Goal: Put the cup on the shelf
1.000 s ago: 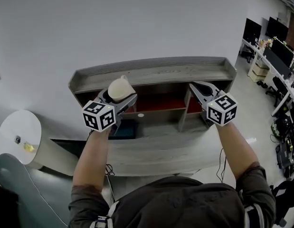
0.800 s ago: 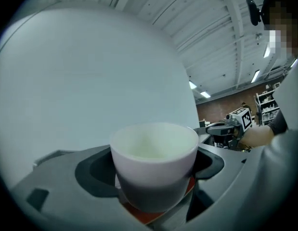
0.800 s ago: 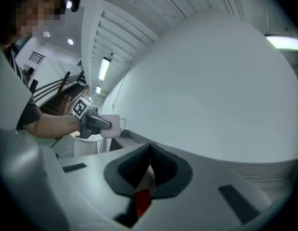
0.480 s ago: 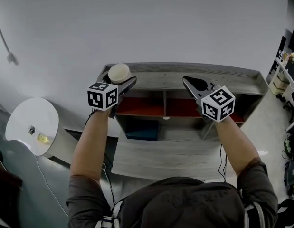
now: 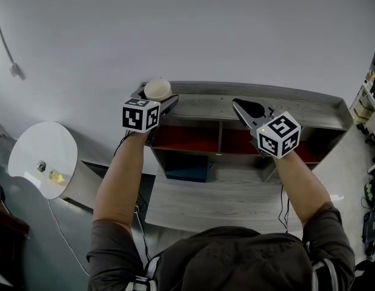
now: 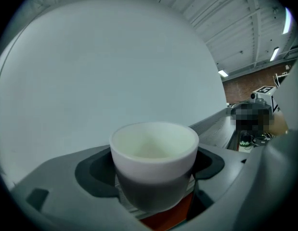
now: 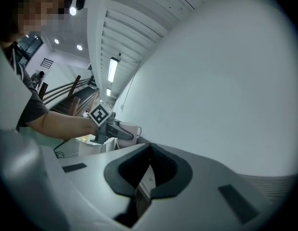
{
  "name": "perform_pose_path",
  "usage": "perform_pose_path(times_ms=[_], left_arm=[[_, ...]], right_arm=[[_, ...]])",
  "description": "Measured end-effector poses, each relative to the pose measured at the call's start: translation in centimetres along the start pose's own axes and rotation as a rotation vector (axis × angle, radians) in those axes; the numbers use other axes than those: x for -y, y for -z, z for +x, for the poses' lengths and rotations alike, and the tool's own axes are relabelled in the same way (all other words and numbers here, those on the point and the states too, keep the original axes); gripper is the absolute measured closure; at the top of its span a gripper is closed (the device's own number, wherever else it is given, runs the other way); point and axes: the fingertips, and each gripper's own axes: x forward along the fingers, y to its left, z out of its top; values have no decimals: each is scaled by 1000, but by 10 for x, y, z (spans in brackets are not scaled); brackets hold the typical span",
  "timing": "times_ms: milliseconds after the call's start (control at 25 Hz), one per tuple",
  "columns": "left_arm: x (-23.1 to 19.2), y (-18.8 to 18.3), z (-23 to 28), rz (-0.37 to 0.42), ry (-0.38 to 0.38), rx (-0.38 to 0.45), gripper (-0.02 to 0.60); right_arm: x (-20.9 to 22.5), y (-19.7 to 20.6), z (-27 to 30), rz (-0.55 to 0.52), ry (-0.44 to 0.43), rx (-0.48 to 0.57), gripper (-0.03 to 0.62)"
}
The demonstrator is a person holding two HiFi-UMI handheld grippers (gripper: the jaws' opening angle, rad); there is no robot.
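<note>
A white cup (image 5: 157, 90) (image 6: 153, 165) (image 7: 129, 130) sits upright between the jaws of my left gripper (image 5: 157, 100) (image 6: 156, 177), which is shut on it. The cup hangs at the left end of the grey wooden shelf's top board (image 5: 211, 105). Whether it touches the board cannot be told. My right gripper (image 5: 243, 108) (image 7: 146, 182) is shut with nothing in it and hovers over the middle of the same board. In the right gripper view the left gripper (image 7: 115, 131) with the cup shows at the left.
The shelf (image 5: 323, 117) stands against a white wall (image 5: 193, 29) and has red-backed compartments (image 5: 193, 139) and a lower board (image 5: 211, 193). A round white side table (image 5: 39, 159) with small items stands at the left. A cable (image 5: 5, 38) hangs on the wall.
My left gripper has carried the cup up and away toward the shelf's top left end. The right gripper stayed shut over the top board. The head view swung left.
</note>
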Motion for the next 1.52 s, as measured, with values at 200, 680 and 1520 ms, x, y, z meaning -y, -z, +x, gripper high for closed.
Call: perform_pose_path(times_ms=[200,680,1520], left_arm=[[-9,13,12,2,-34,-46,156],[-34,25,28,-83,-115,-56,155],[-36,0,-13,-52,-212,104,133]], right_arm=[[2,1,2,6,-10,5,602],[11,8,-4,8,-15,-9,602],[7,9,-7,-6,-5,-21,603]])
